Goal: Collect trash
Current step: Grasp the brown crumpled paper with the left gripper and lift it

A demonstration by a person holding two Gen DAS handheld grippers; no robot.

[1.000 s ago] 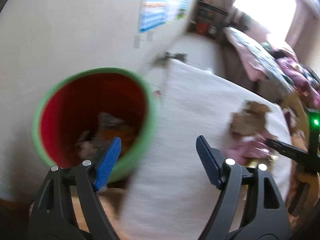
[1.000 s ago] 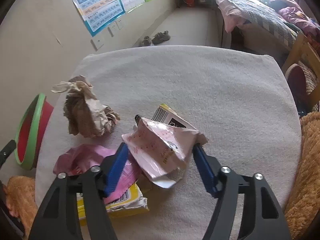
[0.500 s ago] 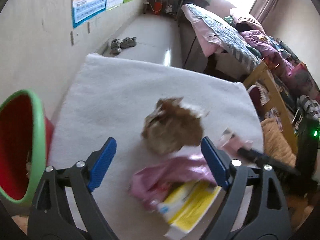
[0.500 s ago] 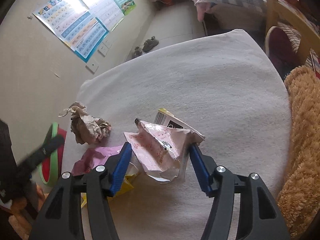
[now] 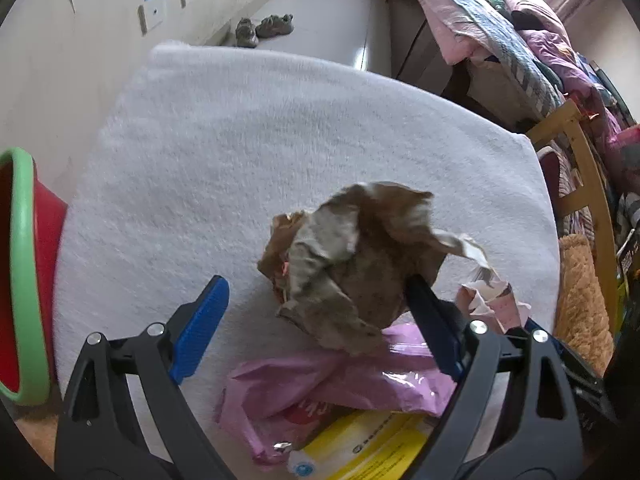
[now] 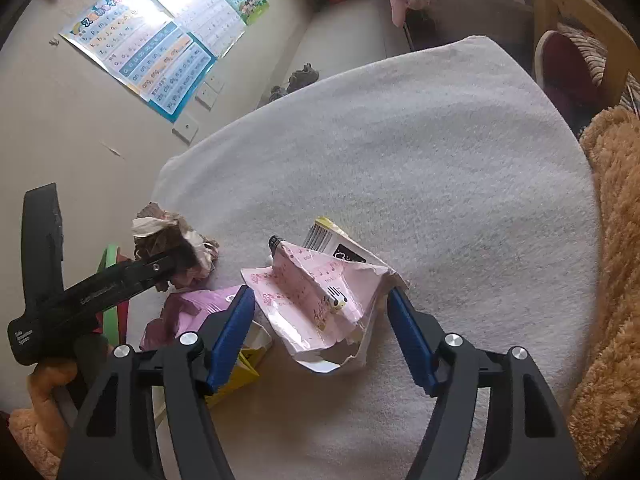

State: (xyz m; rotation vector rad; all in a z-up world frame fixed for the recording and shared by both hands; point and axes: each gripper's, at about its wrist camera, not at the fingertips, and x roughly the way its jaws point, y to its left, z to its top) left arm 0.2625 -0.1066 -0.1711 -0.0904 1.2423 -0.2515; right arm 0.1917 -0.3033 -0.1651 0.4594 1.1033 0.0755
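A home bedroom: a bed [image 5: 496, 36] with quilts, shoes [image 5: 264, 28] on the floor, a children's alphabet poster [image 6: 160, 52] on the wall

Both wrist cameras look steeply down, close over the white towel-covered tabletop [image 5: 280, 140]; both show the crumpled brown paper ball [image 5: 352, 256] [image 6: 172, 240].

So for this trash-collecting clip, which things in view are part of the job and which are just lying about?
Part of the job:
- crumpled brown paper
- pink plastic wrapper
- yellow packet
- torn pink paper bag
- red bin with green rim
- left tool, open
- right tool, jaws opening

Just lying about:
- shoes
- wall poster
- wooden chair
- bed
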